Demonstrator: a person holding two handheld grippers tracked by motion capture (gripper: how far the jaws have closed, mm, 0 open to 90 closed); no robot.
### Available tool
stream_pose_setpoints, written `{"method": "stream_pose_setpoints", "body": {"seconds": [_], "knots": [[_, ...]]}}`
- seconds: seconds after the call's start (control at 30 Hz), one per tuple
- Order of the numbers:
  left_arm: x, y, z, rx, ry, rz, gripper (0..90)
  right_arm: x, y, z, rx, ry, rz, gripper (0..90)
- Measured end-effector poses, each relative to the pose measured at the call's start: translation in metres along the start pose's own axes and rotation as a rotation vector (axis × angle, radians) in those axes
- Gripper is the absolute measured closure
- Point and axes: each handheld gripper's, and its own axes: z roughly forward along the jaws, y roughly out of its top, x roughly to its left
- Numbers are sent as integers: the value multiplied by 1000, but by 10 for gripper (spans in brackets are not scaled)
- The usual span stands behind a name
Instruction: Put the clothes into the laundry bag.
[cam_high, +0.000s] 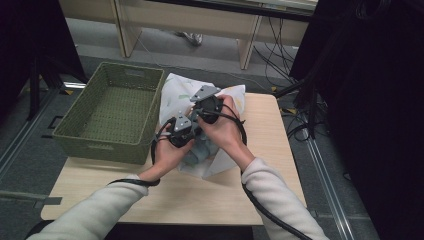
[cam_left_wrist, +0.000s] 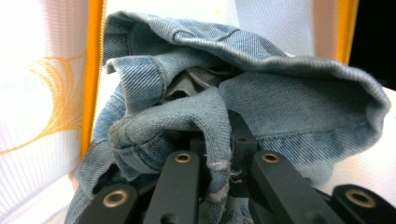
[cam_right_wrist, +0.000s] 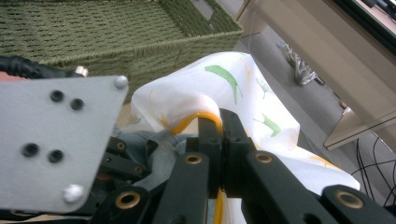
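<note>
**Denim and printed cloth pinched at mid-bench**

Woven green plastic forms the basket (cam_high: 112, 112) that is seen at the left of the high view, standing on the wooden bench (cam_high: 175, 195) with its far end past the bench edge; nothing can be made out inside it. Just to its right, a white cloth (cam_high: 175, 92) printed with green and yellow marks is spread under and behind both hands, touching the basket's right wall.

The left gripper (cam_high: 181, 131) is held by the left hand (cam_high: 167, 152) near the bench's middle. In the left gripper view, its jaws are seen pressed together on a fold of a pale blue denim garment (cam_left_wrist: 261, 98), whose hemmed edge runs down between them. The white cloth with its orange trim (cam_left_wrist: 95, 70) is seen behind the denim.

Just to the right, nearly touching the first, the right gripper (cam_high: 207, 106) is gripped by the right hand (cam_high: 225, 130). In the right gripper view, its jaws are closed on the orange-trimmed edge of the white cloth (cam_right_wrist: 224, 88), which is lifted into a small peak there. The grey plate of the left gripper (cam_right_wrist: 56, 140) is seen close alongside, with the basket (cam_right_wrist: 116, 32) beyond.
</note>
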Motion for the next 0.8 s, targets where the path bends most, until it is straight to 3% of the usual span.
{"method": "stream_pose_setpoints", "body": {"seconds": [0.2,0.33,0.4,0.47,0.6,0.7,0.8], "knots": [[-6,-9,13,44,10,57,827,-1,0,1,-2,3,-4,899],[-6,-10,19,61,4,61,816,-2,-1,1,1,3,-5,898],[-5,-10,21,72,-26,46,790,-2,-1,1,2,2,-2,898],[-5,-10,20,81,-76,52,708,-2,-2,1,3,5,3,898],[-8,-7,8,72,-93,83,459,-5,-3,0,3,4,1,898],[-13,-5,-6,76,-104,117,338,-5,-3,1,8,3,6,898],[-18,-6,-23,79,-123,149,272,-7,-4,1,12,2,9,898]]}}
